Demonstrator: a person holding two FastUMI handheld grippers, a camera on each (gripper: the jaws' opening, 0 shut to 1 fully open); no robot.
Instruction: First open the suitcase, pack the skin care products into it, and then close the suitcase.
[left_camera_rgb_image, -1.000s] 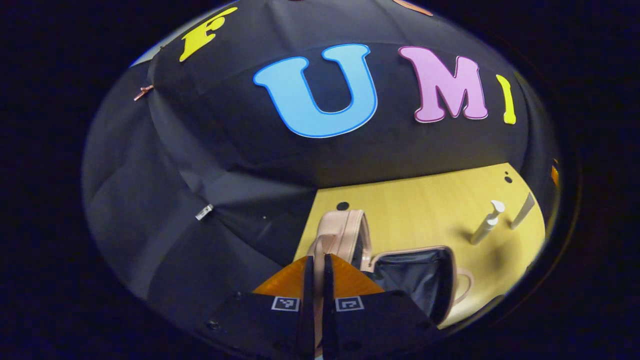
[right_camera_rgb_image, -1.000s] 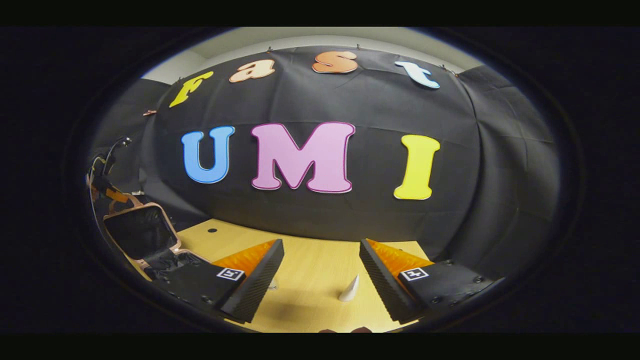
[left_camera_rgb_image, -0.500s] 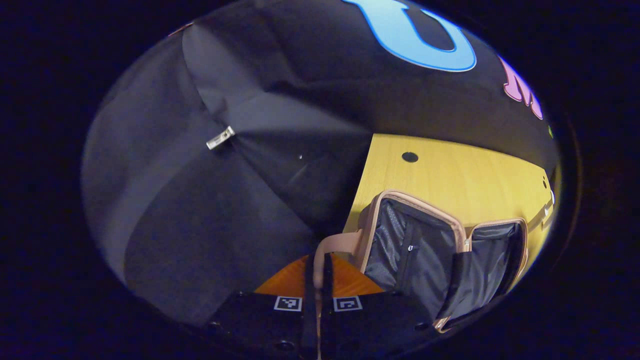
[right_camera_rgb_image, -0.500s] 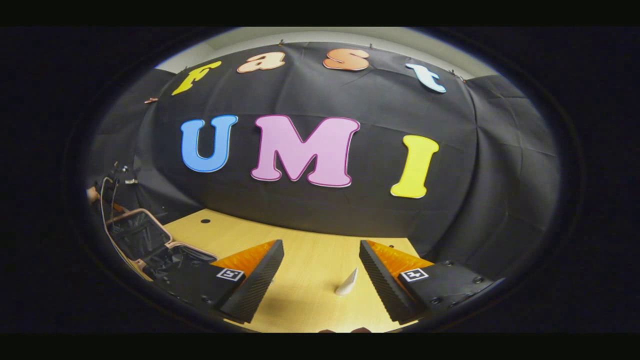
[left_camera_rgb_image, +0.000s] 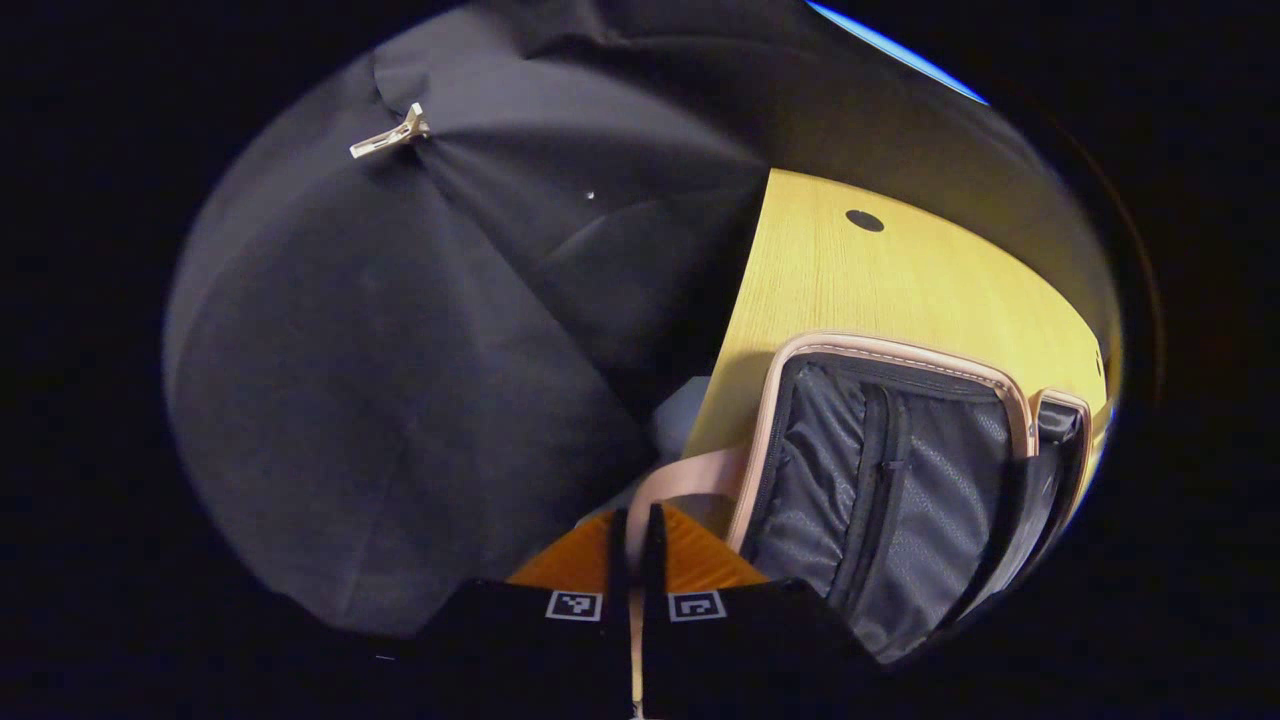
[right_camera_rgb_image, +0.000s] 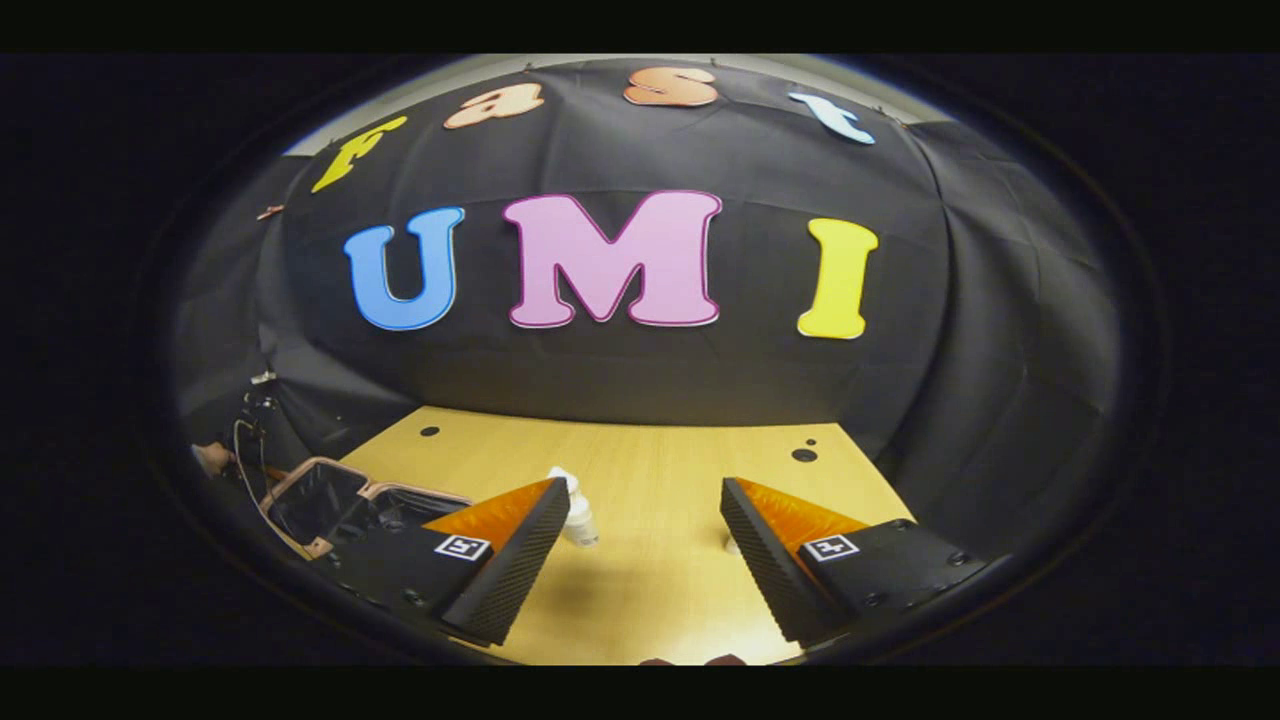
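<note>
Table (right_camera_rgb_image: 640, 470) light wood, black cloth wall behind and to the left. Suitcase (left_camera_rgb_image: 880, 480) lies at the table's left edge, open, dark lining facing up, pink trim round the rim; in the right gripper view it sits at the far left (right_camera_rgb_image: 330, 500). A white bottle (right_camera_rgb_image: 578, 515) stands mid-table, partly hidden behind my right gripper's left finger. A second small white item (right_camera_rgb_image: 731, 545) peeks out beside the other finger; too little visible to name. A metal clip (left_camera_rgb_image: 390, 135) pins the cloth.

Since a second ago: the lid has swung from half-raised to laid flat, and my left view has tipped down towards the table edge. My right view has dropped and moved nearer the bottle.

Left gripper (left_camera_rgb_image: 633, 525): fingers pressed together on the pink handle strap (left_camera_rgb_image: 680, 485). Right gripper (right_camera_rgb_image: 640, 530): fingers spread wide, holding nothing, above the table.
</note>
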